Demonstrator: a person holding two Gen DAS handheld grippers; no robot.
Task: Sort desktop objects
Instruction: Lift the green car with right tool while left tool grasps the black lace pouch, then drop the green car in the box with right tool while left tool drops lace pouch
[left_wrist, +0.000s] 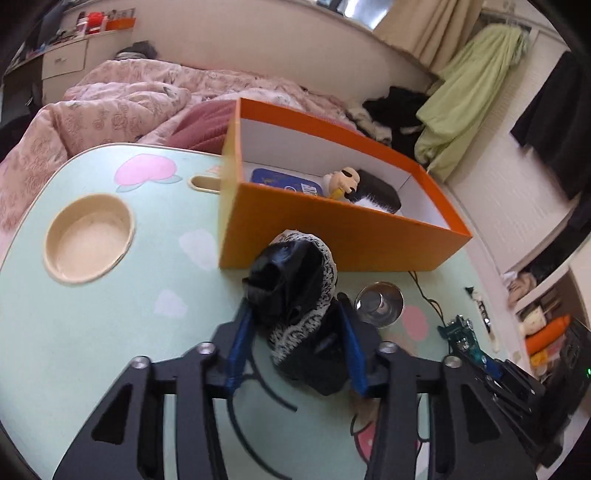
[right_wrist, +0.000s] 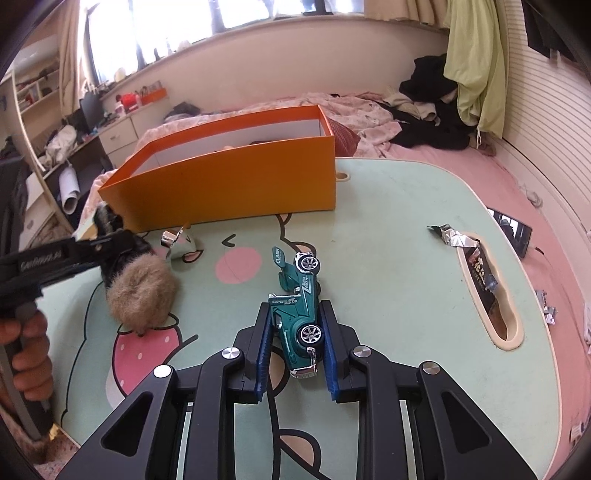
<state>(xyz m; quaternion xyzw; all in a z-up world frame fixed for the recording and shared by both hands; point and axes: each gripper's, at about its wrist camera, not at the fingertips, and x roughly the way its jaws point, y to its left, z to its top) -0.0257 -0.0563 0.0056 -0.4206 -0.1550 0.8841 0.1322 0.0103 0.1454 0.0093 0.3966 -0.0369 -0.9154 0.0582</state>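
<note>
My left gripper (left_wrist: 293, 314) is shut on a black-and-white knit hat (left_wrist: 295, 291), which bulges up between the blue pads just in front of the orange box (left_wrist: 332, 236). In the right wrist view the same gripper (right_wrist: 107, 240) comes in from the left, the hat's tan fur pom-pom (right_wrist: 142, 295) hangs onto the table, and a hand (right_wrist: 29, 350) holds the grip. My right gripper (right_wrist: 294, 310) is shut on a green toy car (right_wrist: 299, 317), tipped on its side over the mint table (right_wrist: 388, 295). The car also shows at the right of the left wrist view (left_wrist: 461, 334).
The orange box (right_wrist: 229, 184) holds a blue tin (left_wrist: 284, 179), a small figurine (left_wrist: 343, 181) and a black brush (left_wrist: 380, 192). A metal cup (left_wrist: 379, 303) stands by the hat. A round recess (left_wrist: 88, 240), foil wrapper (right_wrist: 454, 236), slot (right_wrist: 487, 284) and phone (right_wrist: 511, 230) lie around; bedding surrounds the table.
</note>
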